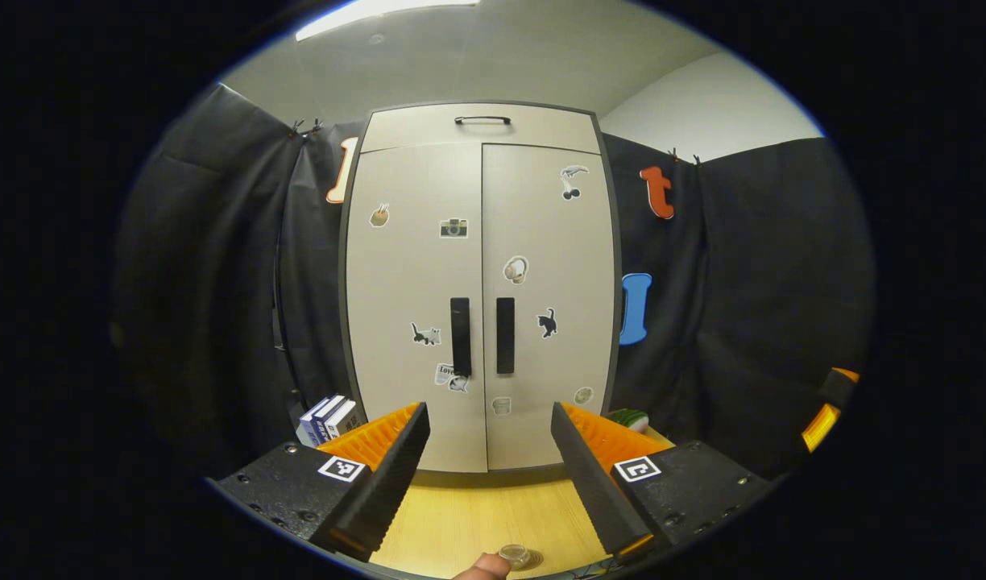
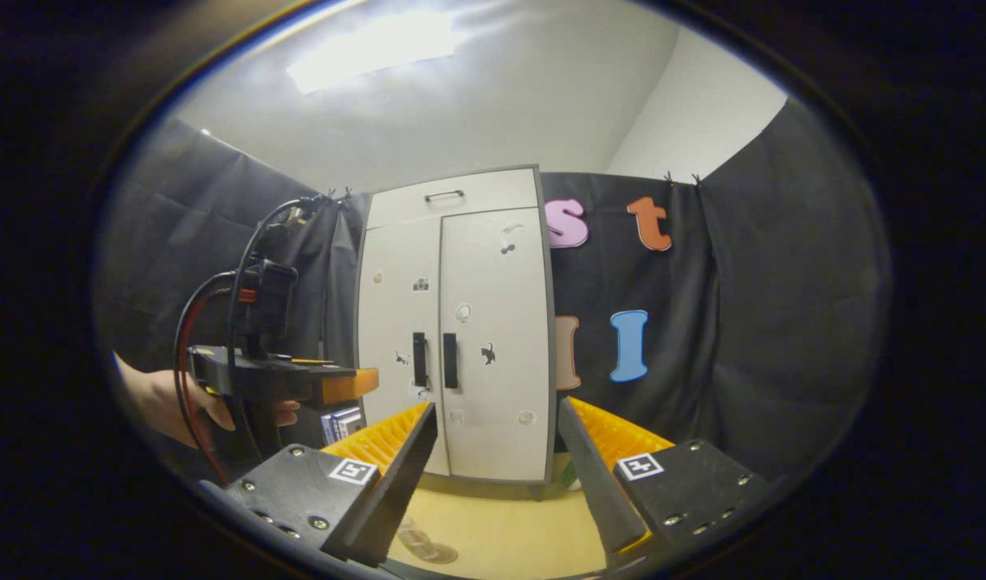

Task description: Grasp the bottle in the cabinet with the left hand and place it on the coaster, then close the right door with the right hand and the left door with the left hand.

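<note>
A tall pale cabinet (image 1: 481,282) stands at the back of the wooden table (image 1: 477,515). Both its doors are shut, with two dark handles (image 1: 482,334) side by side at the middle seam, so whatever is inside is hidden. My left gripper (image 1: 489,419) faces the doors, open and holding nothing. My right gripper (image 2: 497,411) is open too, farther back and to the right. The right gripper view has the left gripper (image 2: 283,379) held by a hand (image 2: 163,403). A flat round coaster (image 2: 432,552) lies on the table near me.
Some books (image 1: 328,417) stand left of the cabinet and a green striped object (image 1: 628,419) lies at its right foot. A small clear round thing (image 1: 515,554) and a fingertip (image 1: 481,568) sit at the table's near edge. Black cloth closes in both sides.
</note>
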Action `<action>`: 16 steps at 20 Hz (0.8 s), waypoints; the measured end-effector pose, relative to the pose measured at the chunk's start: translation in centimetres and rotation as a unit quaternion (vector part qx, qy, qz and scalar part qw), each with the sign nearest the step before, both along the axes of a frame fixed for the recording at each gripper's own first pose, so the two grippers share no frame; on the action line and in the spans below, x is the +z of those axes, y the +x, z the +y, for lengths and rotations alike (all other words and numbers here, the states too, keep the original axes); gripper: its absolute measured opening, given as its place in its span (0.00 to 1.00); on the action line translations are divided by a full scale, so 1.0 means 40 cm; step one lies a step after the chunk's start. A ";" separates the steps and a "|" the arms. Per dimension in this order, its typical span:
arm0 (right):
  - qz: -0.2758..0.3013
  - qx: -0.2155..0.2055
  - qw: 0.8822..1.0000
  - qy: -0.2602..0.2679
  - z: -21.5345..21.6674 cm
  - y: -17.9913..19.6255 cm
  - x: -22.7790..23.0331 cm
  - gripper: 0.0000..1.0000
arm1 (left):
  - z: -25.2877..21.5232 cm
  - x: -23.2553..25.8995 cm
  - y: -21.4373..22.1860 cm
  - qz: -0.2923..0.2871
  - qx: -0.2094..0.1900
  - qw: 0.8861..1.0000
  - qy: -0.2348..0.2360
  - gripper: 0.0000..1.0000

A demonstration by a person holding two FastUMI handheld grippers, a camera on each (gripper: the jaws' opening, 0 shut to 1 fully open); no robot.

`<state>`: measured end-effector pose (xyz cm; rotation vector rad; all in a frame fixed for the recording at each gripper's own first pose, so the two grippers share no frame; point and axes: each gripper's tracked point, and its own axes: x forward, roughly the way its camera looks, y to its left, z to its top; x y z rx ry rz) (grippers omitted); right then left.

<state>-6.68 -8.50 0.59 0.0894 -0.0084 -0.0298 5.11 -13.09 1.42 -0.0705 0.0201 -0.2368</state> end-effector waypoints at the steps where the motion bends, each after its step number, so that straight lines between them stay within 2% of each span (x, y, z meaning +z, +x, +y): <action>1: 0.001 -0.002 1.000 0.001 0.000 0.000 0.001 0.93 | 0.001 0.003 -0.002 -0.001 -0.002 1.000 0.000 0.97; 3: 0.006 -0.008 1.000 -0.002 -0.003 0.001 0.001 0.89 | 0.009 0.013 -0.006 -0.004 -0.004 1.000 -0.006 0.97; 4: 0.007 -0.009 1.000 -0.005 -0.001 0.000 0.000 0.93 | 0.013 0.015 -0.009 -0.004 -0.005 1.000 -0.010 0.97; 11: 0.007 -0.007 1.000 -0.004 0.040 0.000 0.006 0.93 | 0.057 0.033 -0.027 -0.007 -0.006 1.000 -0.016 0.96; 12: 0.008 -0.008 1.000 -0.005 0.046 0.001 0.004 0.89 | 0.055 0.034 -0.027 -0.010 -0.010 1.000 -0.018 0.97; 13: 0.011 -0.010 1.000 -0.006 0.050 0.006 0.000 0.93 | 0.054 0.034 -0.029 -0.011 -0.015 1.000 -0.019 0.96; 16: 0.018 -0.014 1.000 -0.005 0.065 0.012 -0.014 0.93 | 0.063 0.027 -0.038 -0.011 -0.019 0.999 -0.024 0.97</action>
